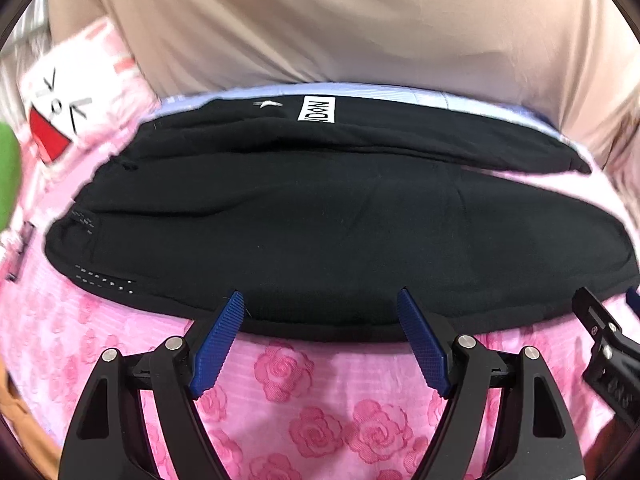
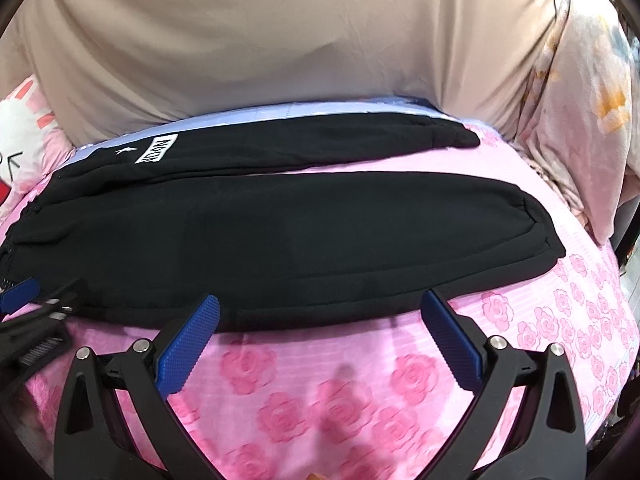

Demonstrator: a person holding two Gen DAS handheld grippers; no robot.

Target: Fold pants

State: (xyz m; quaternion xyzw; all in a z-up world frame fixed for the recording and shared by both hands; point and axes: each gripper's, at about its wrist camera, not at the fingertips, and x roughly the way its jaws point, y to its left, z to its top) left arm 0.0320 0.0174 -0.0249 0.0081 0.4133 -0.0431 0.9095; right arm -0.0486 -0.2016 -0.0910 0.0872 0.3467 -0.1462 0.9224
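Note:
Black pants (image 1: pixel 320 224) lie flat across a pink rose-patterned bedsheet (image 1: pixel 320 408), legs running to the right, with a white label (image 1: pixel 316 109) on the far leg. My left gripper (image 1: pixel 320 300) is open, its blue fingertips just over the near hem of the pants with nothing between them. In the right wrist view the pants (image 2: pixel 300 240) show both legs side by side, cuffs at the right. My right gripper (image 2: pixel 320 300) is open too, its tips at the near edge of the closer leg. The right gripper's side shows at the left view's right edge (image 1: pixel 600 344).
A beige cover (image 2: pixel 300 40) rises behind the pants. A pale blue striped cloth (image 1: pixel 360 94) lies along the far edge. A white and pink cushion (image 1: pixel 76 96) sits at the left, a floral fabric (image 2: pixel 592 112) at the right. The left gripper's fingers (image 2: pixel 24 292) show at the left edge.

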